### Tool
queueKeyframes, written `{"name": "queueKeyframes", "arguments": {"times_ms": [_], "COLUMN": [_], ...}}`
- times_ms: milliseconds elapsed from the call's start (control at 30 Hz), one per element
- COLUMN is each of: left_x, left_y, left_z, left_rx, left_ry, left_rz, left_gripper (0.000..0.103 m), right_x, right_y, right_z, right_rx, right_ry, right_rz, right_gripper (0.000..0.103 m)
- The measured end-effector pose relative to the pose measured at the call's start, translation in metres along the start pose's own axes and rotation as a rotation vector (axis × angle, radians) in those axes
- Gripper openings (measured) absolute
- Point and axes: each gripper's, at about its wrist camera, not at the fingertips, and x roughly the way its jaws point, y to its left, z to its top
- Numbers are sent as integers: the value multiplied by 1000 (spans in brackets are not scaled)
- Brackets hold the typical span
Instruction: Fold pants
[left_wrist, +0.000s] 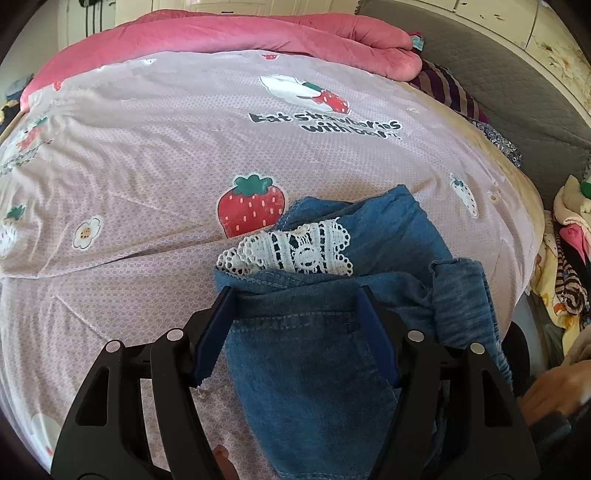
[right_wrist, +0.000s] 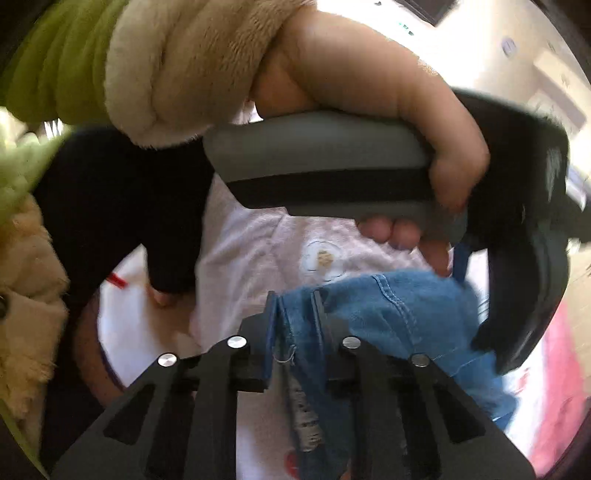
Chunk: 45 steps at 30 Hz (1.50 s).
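Note:
The blue denim pants (left_wrist: 306, 350) with a white lace trim (left_wrist: 291, 247) lie bunched on the pink strawberry-print bedsheet (left_wrist: 147, 147). My left gripper (left_wrist: 295, 295) is open, its blue-padded fingers (left_wrist: 210, 332) spread on either side of the denim. My right gripper (right_wrist: 295, 299) is shut on a denim fold of the pants (right_wrist: 388, 306), held above the sheet (right_wrist: 251, 243). The left hand and the left gripper's grey handle (right_wrist: 317, 162) fill the upper right wrist view.
A pink quilt (left_wrist: 258, 33) lies across the far side of the bed. Striped and patterned clothes (left_wrist: 450, 92) sit at the bed's right edge, and a heap of garments (left_wrist: 569, 258) lies to the right. A grey padded surface (left_wrist: 498, 66) stands beyond.

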Motion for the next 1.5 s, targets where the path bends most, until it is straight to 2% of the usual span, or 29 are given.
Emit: {"name": "queueKeyframes", "arguments": {"times_ms": [67,333,367,467,533,600,733,800,900,967,1133,1267,1500], "left_x": [0,2,2,3,2,1,-3,-5,-6,-6,-9,-11,-18], "left_y": [-1,-1,-2,-1,-1,-2,-3,-3,-4,-4,-6,-10,-14], "left_z": [1,1,1,0,0,-1,-2,-4,-5,-5,-7,-7,-10], "left_rx": [4,-2,-1,-7,-12,-10,-13,-17,-22,-20,-7,16,19], "left_ry": [-5,-9,-10,-15,-22,-27,-39,-45,-48,-50,-56,-69,-99], "left_rz": [3,8,10,16,15,20,29,33,38,44,60,75,109], "left_gripper": [58,58,58,59,59,58,59,59,59,59,60,63,65], "right_x": [-7,-16,-16,-7,-16,-32,-70,-81,-79,-70,-42,-35,-26], "right_y": [-6,-4,0,21,22,18,-5,-15,-30,-39,-51,-49,-43], "right_z": [-4,-24,-27,-35,-37,-38,-38,-36,-32,-33,-56,-80,-83], "right_rx": [64,196,199,163,217,278,420,461,507,559,691,810,828], "right_ry": [-33,-102,-96,-21,-57,-119,-264,-281,-244,-217,-84,-100,-84], "right_rz": [37,100,129,114,140,119,17,-46,-112,-109,-130,-99,-118], "right_gripper": [11,11,3,3,3,4,4,4,4,4,4,2,1]}}
